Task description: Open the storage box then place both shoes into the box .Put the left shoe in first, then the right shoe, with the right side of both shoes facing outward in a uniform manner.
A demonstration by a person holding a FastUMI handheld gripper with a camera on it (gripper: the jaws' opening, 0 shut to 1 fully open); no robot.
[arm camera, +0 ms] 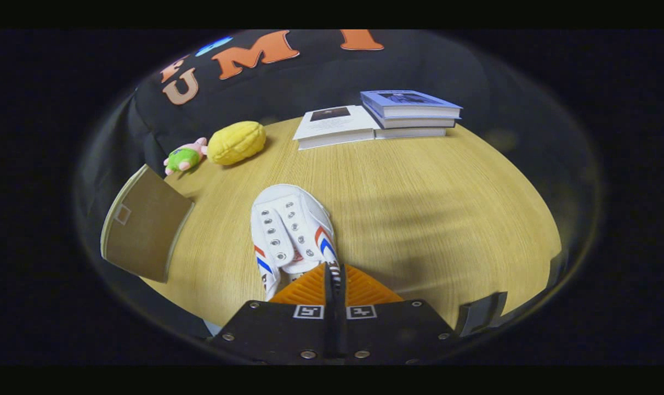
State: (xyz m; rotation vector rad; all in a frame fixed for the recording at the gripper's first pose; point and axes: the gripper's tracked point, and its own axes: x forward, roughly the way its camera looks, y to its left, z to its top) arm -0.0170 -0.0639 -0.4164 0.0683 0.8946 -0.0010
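A white canvas shoe (pixel 290 230) with red and blue side stripes and no laces points away from me, toe toward the far side of the wooden table (pixel 430 208). Its heel end runs in between my fingers. My gripper (pixel 334 274) is shut on the shoe's heel collar, and a thin strip of the rim shows between the two pads. Whether the sole rests on the table or hangs above it I cannot tell. To the left of the shoe stands a brown panel (pixel 142 230), the opened flap of the storage box; the rest of the box is hidden.
A yellow plush cushion (pixel 237 142) and a small green and pink toy (pixel 185 157) lie at the far left. A white book (pixel 334 126) and a stack of blue books (pixel 411 112) sit at the back. A dark bracket (pixel 480 312) is at the near right edge.
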